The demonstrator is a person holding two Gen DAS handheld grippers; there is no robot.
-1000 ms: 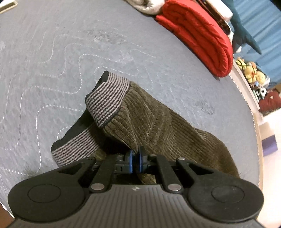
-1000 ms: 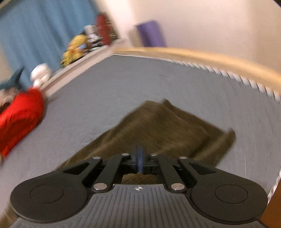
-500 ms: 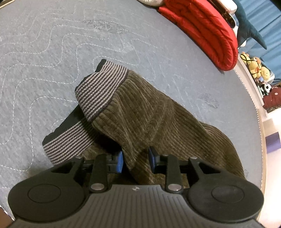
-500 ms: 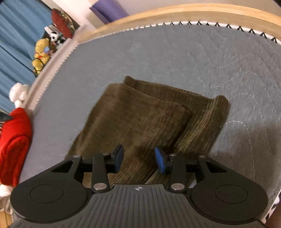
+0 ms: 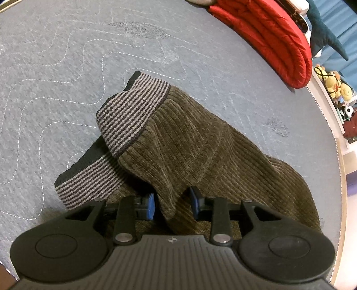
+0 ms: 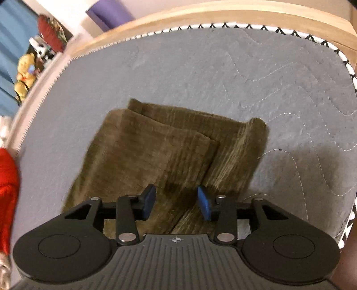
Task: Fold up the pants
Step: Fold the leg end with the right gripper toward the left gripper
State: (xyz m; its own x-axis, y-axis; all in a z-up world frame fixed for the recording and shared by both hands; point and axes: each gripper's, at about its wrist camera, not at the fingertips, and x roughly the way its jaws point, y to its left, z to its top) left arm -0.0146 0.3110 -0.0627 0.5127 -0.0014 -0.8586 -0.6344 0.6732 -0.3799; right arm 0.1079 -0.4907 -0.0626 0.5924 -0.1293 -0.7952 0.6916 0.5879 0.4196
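Olive corduroy pants (image 5: pixel 200 145) lie folded on the grey quilted bed cover (image 5: pixel 67 55). Their striped grey-and-black waistband (image 5: pixel 131 116) is doubled over at the left end. My left gripper (image 5: pixel 173 204) is open just over the pants, with a raised ridge of corduroy standing between its blue pads (image 5: pixel 151 205); the right-hand pad is clear of the cloth. In the right wrist view the leg end of the pants (image 6: pixel 156 156) lies flat in stacked layers. My right gripper (image 6: pixel 176 203) hovers open over it, with nothing pinched.
A red quilted bundle (image 5: pixel 267 33) lies at the far edge of the bed, beside a dark blue plush (image 5: pixel 323 29). Small plush toys (image 5: pixel 334 84) sit on a ledge past the bed's edge. A wooden bed frame (image 6: pixel 223 13) runs around the mattress corner near the leg end.
Both grippers were shut on the corduroy a second ago and have since opened, letting the cloth down. The right gripper swung and dropped toward the bed; the pants now lie settled.
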